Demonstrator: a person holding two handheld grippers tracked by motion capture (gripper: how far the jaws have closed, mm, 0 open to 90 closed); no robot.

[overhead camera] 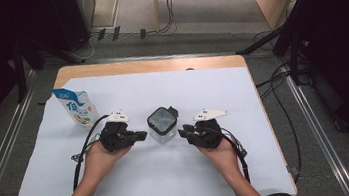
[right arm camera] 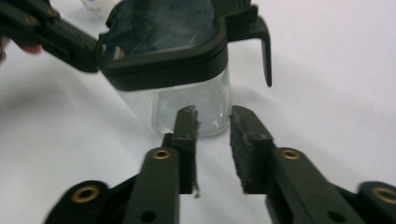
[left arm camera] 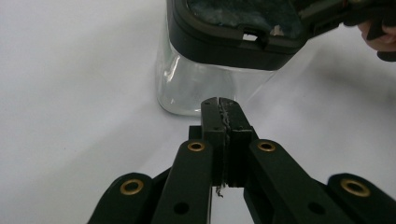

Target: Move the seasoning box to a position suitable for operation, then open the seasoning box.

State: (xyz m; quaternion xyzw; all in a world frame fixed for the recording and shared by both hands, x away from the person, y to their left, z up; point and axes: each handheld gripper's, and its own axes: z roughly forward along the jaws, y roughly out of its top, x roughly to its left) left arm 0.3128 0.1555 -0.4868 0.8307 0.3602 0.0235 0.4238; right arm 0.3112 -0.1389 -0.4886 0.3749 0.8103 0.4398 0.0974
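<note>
A wooden table (overhead camera: 148,66) stands on a grey floor with dark stands and cables at its far side, and a white sheet (overhead camera: 172,179) covers nearly all of its top. Three kinds of things are on the sheet: one pouch, one jar and two grippers. The blue and white pouch (overhead camera: 77,107) stands upright near the far left of the sheet; it bears large blue characters, too small to read. The clear jar (overhead camera: 162,125) with a black lid sits at the middle of the sheet, between the two grippers and near both, its lid's latch tab sticking out on the far right side. The left gripper (left arm camera: 219,114) points at the jar's lower wall from just beside it, jaws clenched together with nothing between them. The right gripper (right arm camera: 212,122) points at the jar from the other side; a narrow gap remains between its pads, which grasp nothing.
</note>
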